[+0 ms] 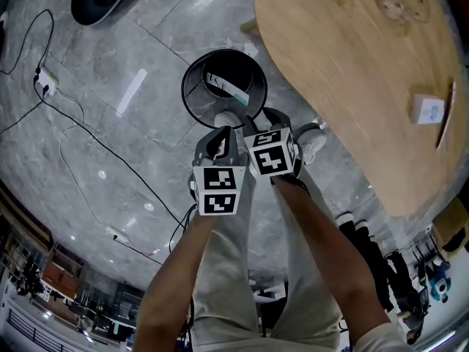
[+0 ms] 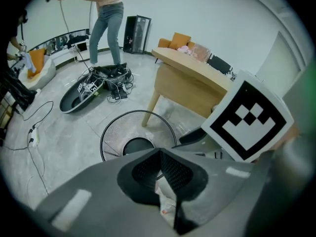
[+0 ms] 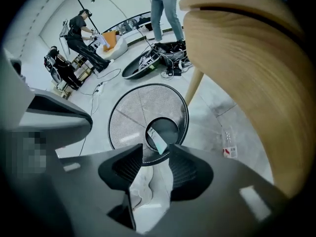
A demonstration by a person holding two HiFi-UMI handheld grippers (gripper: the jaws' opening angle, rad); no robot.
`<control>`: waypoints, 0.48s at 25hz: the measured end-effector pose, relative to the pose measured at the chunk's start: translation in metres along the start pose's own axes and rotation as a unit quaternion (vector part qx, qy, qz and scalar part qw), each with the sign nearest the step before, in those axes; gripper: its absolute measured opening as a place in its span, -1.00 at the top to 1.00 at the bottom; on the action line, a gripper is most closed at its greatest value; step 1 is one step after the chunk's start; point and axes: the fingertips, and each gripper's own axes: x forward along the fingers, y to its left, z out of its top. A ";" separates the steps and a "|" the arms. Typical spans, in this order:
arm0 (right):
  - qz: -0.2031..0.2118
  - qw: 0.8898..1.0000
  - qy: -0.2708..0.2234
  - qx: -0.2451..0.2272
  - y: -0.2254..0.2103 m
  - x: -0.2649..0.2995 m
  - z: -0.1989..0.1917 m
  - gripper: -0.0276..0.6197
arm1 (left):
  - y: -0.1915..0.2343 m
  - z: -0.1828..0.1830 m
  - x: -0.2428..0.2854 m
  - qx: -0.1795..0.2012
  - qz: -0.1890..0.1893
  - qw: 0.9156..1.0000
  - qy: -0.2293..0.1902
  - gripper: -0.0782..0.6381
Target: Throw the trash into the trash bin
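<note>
Left claw (image 2: 159,154): clenched almost tip to tip on a wad of crumpled white paper (image 2: 165,196).
Right claw (image 3: 155,149): grasping crumpled white paper as well, its jaws held partly apart by the wad. Whether both hold one piece cannot be told.
Trash: in the claws, not yet in the trash bin (image 1: 189,94), which stands at 12 o'clock of both claws in the head view.
Risk: the claws hang nearer the bin's near rim than its centre, so light paper let go here may catch the rim or drift to the floor (image 1: 110,64). If one claw opens first, the wad may cling to the other's ribbed pads.
Paper: thin, soft and creased, with no fixed shape.
Bin: round black wire mesh with a solid dark base, and a flat white-and-green card (image 3: 157,138) leaning inside.
Desk (image 1: 352,72): pale wood with a rounded edge, at 2 o'clock of the bin.
Floor: glossy grey stone tile. A clear plastic bottle (image 3: 228,143) lies at 3 o'clock of the bin.
</note>
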 end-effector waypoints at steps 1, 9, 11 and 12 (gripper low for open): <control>0.000 1.000 -0.006 0.001 -0.001 -0.005 0.001 0.37 | -0.003 0.001 0.000 0.003 -0.002 1.000 0.001 0.78; -0.001 0.998 -0.049 0.032 -0.020 -0.051 0.009 0.77 | -0.023 0.021 -0.010 0.019 -0.005 1.000 -0.005 0.78; 0.004 0.998 -0.057 0.037 -0.023 -0.062 0.009 0.83 | -0.031 0.028 -0.013 0.024 -0.010 1.000 -0.007 0.78; 0.009 0.997 -0.062 0.038 -0.024 -0.068 0.010 0.83 | -0.036 0.032 -0.015 0.027 -0.013 0.999 -0.010 0.78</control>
